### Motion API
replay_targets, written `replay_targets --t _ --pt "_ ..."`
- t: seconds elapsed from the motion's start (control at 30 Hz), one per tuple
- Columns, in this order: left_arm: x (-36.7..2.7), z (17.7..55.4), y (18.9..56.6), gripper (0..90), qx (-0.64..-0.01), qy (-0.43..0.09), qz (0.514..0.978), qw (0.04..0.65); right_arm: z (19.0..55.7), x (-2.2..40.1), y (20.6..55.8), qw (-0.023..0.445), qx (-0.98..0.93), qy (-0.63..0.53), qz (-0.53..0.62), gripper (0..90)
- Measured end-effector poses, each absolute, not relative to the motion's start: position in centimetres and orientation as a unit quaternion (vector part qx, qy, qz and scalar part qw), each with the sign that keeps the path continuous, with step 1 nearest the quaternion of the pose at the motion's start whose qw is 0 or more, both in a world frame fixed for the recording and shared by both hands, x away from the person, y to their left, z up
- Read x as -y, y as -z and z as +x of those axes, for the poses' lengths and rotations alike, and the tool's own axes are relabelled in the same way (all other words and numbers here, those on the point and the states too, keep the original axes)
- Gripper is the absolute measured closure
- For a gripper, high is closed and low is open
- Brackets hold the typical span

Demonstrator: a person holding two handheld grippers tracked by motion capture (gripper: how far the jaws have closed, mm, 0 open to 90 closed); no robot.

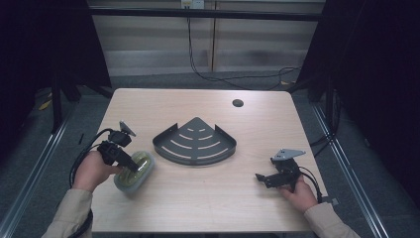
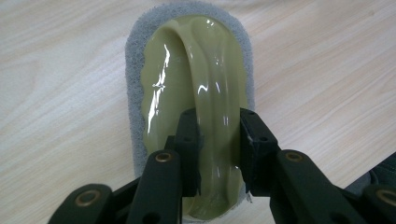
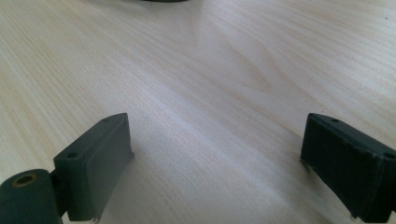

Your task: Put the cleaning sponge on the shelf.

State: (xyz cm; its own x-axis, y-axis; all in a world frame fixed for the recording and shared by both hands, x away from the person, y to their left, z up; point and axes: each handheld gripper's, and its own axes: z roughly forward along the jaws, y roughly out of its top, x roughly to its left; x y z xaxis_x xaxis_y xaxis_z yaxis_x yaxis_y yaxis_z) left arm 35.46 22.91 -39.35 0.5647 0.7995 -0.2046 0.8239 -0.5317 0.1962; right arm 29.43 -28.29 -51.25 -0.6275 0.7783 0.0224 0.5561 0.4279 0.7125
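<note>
An oval scrubbing pad (image 1: pixel 134 171) with a glossy olive-green handle (image 2: pixel 210 93) and a grey sponge base (image 2: pixel 133 70) lies at the table's left. My left gripper (image 1: pixel 130 166) is shut on the raised handle ridge, its pads (image 2: pixel 189 140) pressing both sides. One end of the pad looks tilted up off the wood. A dark metal corner shelf (image 1: pixel 194 141) sits in the middle of the table. My right gripper (image 1: pixel 262 177) rests low near the right front, wide open with bare wood between its fingers (image 3: pixel 100 163).
The wooden table (image 1: pixel 198 203) has a round cable hole (image 1: pixel 237 103) at the back right. A black cable (image 1: pixel 218 74) runs over the floor behind. Metal rails line both sides of the table.
</note>
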Motion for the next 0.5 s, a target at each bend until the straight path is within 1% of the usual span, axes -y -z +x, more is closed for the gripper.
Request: replay_targets --t 0.5 --pt "-22.1 36.8 37.1 71.8 -0.456 0.045 0.878 0.136 29.4 28.3 51.2 0.157 -0.83 -0.353 0.402 8.0"
